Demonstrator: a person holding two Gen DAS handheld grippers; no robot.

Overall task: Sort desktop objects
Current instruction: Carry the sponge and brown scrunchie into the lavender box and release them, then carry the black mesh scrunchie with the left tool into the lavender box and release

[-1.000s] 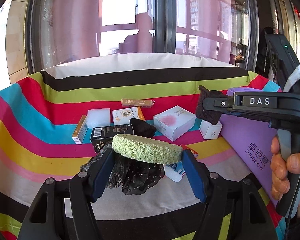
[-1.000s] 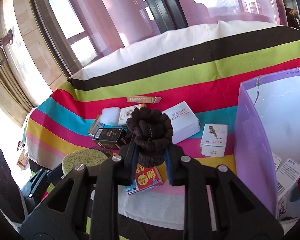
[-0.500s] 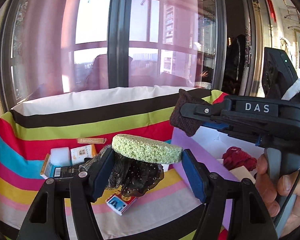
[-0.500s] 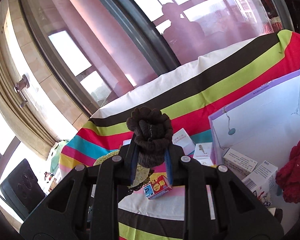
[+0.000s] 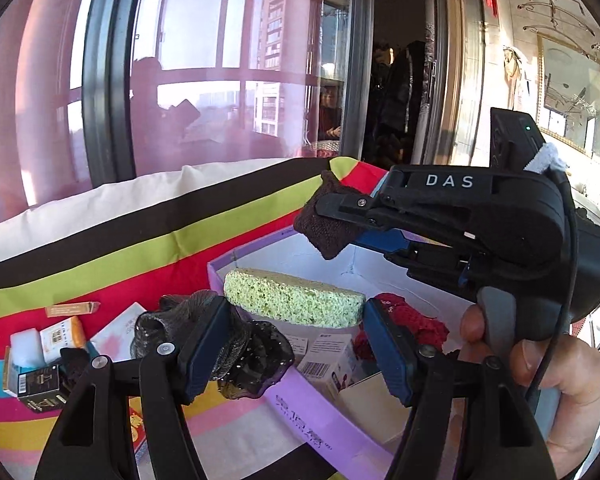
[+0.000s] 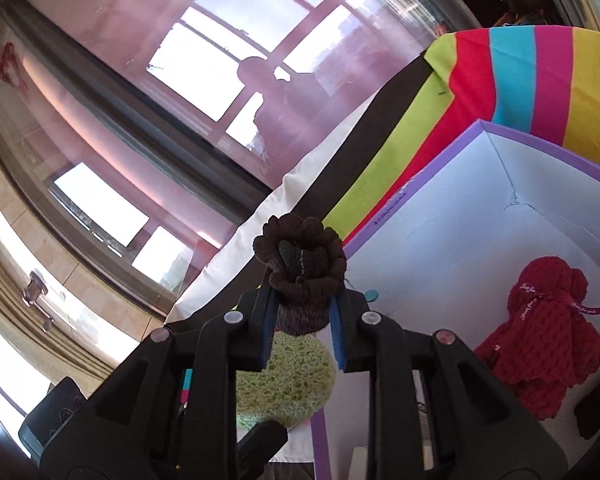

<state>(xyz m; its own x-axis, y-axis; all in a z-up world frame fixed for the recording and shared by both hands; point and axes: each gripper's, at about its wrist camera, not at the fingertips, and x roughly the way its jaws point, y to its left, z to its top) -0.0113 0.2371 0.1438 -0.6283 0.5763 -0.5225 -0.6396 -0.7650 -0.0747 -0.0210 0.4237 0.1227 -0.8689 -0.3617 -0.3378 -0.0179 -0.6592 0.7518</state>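
Note:
My left gripper is shut on a green sponge, with a black mesh cloth bunched against its left pad. It hangs over the near left corner of a purple box with a white inside. My right gripper is shut on a dark brown knitted flower, held above the box. In the left wrist view the right gripper comes in from the right with the brown knit, a hand on its handle. The sponge shows below the right gripper.
A red knitted piece and small cartons lie inside the box. On the striped tablecloth to the left lie several small boxes, a white foam block and a thin tan box. A large window stands behind.
Both grippers swung right from over the scattered boxes to above the purple box, rising a little. The right gripper rolled, so its view is tilted. Both grips are unchanged.

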